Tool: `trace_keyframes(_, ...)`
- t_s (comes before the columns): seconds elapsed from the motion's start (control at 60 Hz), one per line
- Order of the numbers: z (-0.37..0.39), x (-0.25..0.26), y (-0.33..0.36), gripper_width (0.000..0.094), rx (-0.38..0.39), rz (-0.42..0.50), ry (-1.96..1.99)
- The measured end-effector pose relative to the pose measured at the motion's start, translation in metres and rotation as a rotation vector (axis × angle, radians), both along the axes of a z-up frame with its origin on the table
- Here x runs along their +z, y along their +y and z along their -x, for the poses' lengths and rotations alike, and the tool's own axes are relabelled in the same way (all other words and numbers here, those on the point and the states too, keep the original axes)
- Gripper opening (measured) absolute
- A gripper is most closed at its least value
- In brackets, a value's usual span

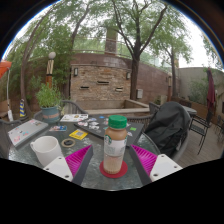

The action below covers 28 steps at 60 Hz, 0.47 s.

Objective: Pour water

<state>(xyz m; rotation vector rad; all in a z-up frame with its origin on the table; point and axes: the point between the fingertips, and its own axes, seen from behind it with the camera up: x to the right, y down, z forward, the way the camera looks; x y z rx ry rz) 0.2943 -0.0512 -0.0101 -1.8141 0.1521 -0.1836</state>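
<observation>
Claw (113, 160) spread, bottle (115, 146) upright on desk (60, 160) between its pads beside white cup (45, 150); likely rigid, smooth, part-full, so mid-body grip below orange cap (118, 123) seems safest.

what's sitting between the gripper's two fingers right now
In the gripper view, a bottle with an orange cap stands between the open gripper's fingers, on a red coaster.

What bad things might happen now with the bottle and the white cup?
The bottle stands between the open gripper fingers with gaps at both sides, so a crooked squeeze might tip it. It looks tall and narrow, so it may slip when tilted. The white cup sits off to one side, near papers, so spilled water could wet them.
</observation>
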Motion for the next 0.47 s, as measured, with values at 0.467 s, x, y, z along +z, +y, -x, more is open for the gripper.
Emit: trace_keyframes(0.467, 0.092, 0.194, -0.251, 0.0828, -0.061, 0.078, 0.166)
